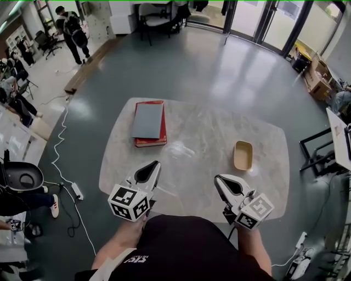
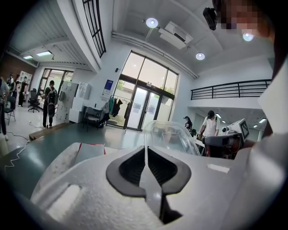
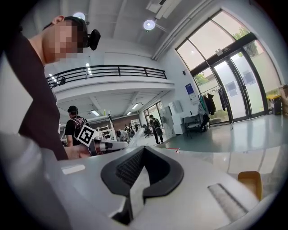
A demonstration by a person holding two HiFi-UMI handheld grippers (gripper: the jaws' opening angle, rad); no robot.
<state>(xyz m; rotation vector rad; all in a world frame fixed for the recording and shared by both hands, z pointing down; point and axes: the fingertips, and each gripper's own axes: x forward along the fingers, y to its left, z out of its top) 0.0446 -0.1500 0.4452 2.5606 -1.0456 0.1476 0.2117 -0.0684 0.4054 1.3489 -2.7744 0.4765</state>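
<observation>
My left gripper (image 1: pixel 155 164) (image 2: pixel 145 152) hovers over the near left part of the pale stone table (image 1: pixel 208 126). Its jaws are shut on the thin edge of a clear plastic box (image 2: pixel 171 137) (image 1: pixel 180 148), which sticks out ahead of them. My right gripper (image 1: pixel 218 179) (image 3: pixel 141 150) hangs over the near right of the table, shut with nothing in it. A small tan tray (image 1: pixel 243 155) (image 3: pixel 250 179) lies just beyond and to the right of it. The right gripper view shows the left gripper (image 3: pixel 105 146) with the clear box (image 3: pixel 136 134) at its tip.
A red book (image 1: pixel 153 140) with a grey book (image 1: pixel 148 121) on top lies at the table's far left. Cables and a power strip (image 1: pixel 77 191) run over the floor on the left. People stand at the far left, and chairs (image 1: pixel 156 13) and glass doors stand at the back.
</observation>
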